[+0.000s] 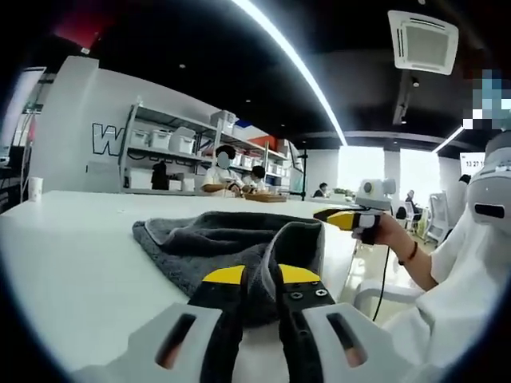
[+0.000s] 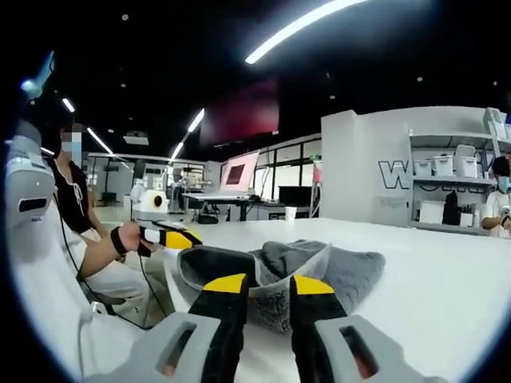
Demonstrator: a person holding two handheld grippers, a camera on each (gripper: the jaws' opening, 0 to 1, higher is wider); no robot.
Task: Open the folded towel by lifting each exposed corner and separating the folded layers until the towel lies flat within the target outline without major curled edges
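Grey towel (image 1: 231, 239) edge clamped in left claw (image 1: 260, 275) and right claw (image 2: 260, 284).

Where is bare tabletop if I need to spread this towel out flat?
The white table is bare between the crumpled grey terry towel and the far paper cup, and on its other side too. The near edge is crowded: both yellow-tipped grippers, left and right, sit there.
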